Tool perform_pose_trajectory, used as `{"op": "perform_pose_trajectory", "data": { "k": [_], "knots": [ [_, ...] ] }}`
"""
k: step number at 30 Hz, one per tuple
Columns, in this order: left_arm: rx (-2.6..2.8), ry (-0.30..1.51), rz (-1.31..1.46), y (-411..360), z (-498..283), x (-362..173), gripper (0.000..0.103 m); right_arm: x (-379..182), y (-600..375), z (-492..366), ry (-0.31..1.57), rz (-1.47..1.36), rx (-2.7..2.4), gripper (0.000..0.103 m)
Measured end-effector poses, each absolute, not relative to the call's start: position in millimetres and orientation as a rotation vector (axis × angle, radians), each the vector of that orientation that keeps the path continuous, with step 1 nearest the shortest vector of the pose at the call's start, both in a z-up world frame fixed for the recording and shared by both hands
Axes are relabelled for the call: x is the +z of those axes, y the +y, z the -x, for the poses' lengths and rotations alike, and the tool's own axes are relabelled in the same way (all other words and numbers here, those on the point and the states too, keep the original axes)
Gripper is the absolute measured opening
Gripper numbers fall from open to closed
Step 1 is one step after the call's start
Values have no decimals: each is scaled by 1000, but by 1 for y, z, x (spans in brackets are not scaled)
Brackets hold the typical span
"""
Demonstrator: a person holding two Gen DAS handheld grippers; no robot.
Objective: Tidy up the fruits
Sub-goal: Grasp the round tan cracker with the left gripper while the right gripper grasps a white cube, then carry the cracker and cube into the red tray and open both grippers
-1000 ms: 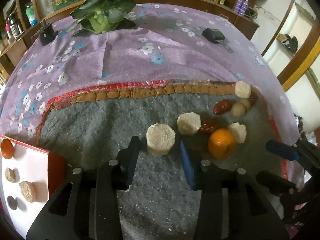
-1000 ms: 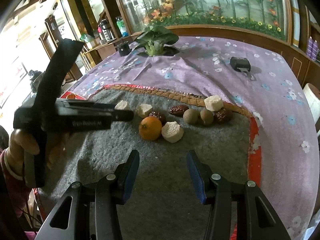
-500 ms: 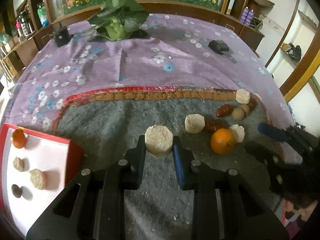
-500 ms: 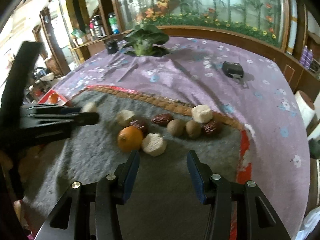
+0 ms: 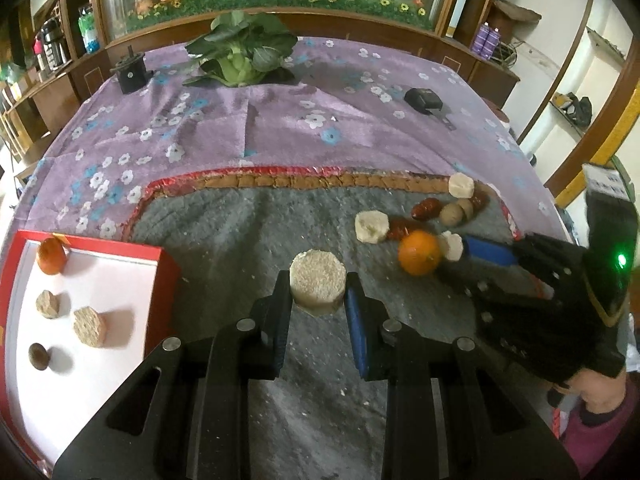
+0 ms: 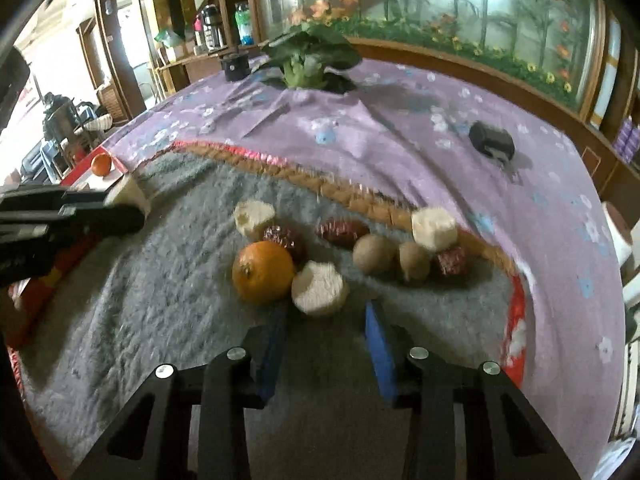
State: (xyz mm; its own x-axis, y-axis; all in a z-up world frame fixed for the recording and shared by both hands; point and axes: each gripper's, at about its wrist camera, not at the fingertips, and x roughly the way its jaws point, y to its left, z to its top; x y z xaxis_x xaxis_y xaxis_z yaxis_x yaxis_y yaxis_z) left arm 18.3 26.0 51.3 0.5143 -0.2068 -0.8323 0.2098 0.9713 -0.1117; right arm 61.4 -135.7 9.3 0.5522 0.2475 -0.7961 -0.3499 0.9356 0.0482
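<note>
My left gripper (image 5: 318, 300) is shut on a pale round fruit chunk (image 5: 318, 286) and holds it above the grey mat (image 5: 240, 240). A red tray (image 5: 120, 280) with a white floor lies at the left, holding a small orange (image 5: 51, 255), two tan chunks and a dark brown fruit. My right gripper (image 6: 326, 320) is open, just short of a pale chunk (image 6: 320, 288) beside an orange (image 6: 264, 272). Red dates (image 6: 338, 230), brown round fruits (image 6: 374, 254) and more pale chunks lie behind them.
A purple flowered cloth (image 5: 280, 120) covers the table beyond the mat. A leafy green vegetable (image 5: 240, 54), a black cup (image 5: 130, 74) and a small black device (image 5: 423, 99) sit at the far side. Cabinets ring the room.
My left gripper closed on the pale chunk and lifted it, moving left toward the tray. My right gripper moved forward up to the orange and the pale chunk.
</note>
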Motion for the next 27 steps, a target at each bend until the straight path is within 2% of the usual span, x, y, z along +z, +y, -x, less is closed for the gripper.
{"op": "perform_pose_trajectory", "data": {
  "k": [2, 12, 27],
  "knots": [
    [-246, 998, -2, 26, -16, 52, 25, 9, -135, -62, 911, 109, 373, 28],
    [-198, 980, 51, 51, 1, 61, 25, 36, -137, -17, 859, 60, 392, 27],
    [-58, 936, 127, 146, 40, 80, 25, 74, -20, 5, 781, 148, 646, 27]
  ]
}}
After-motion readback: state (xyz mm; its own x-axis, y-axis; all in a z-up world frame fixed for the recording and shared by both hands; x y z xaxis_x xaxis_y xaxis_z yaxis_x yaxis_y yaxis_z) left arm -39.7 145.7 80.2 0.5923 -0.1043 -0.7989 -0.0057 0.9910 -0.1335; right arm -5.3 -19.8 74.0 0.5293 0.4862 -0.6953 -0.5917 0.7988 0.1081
